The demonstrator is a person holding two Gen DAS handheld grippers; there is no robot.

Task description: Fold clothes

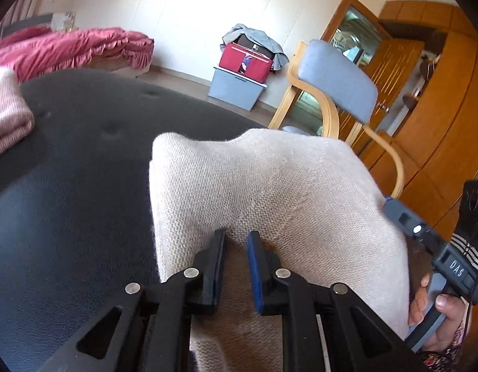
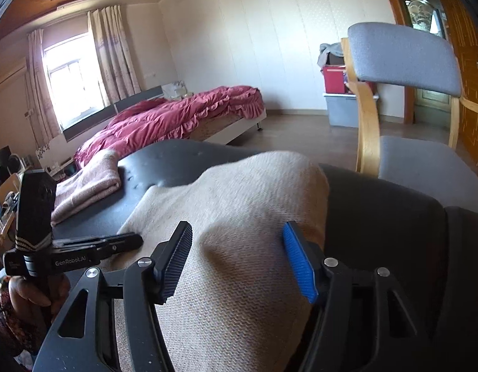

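Beige knit garment [image 1: 270, 186] lies humped on the black padded surface [image 1: 68, 186], running away from both grippers toward 12 o'clock. The left gripper [image 1: 236, 241] has its fingers nearly together, pinching a fold of the cloth's near edge. The right gripper [image 2: 237, 257] has its fingers spread wide, the raised fold between them but not clamped. Judging by this, the right side must close on the cloth before any fold. A folded pink garment [image 2: 87, 183] rests at 10 o'clock, well apart. Far off, a red bag [image 1: 245, 62] sits on a grey bin [image 1: 232, 93]; their contents are hidden.
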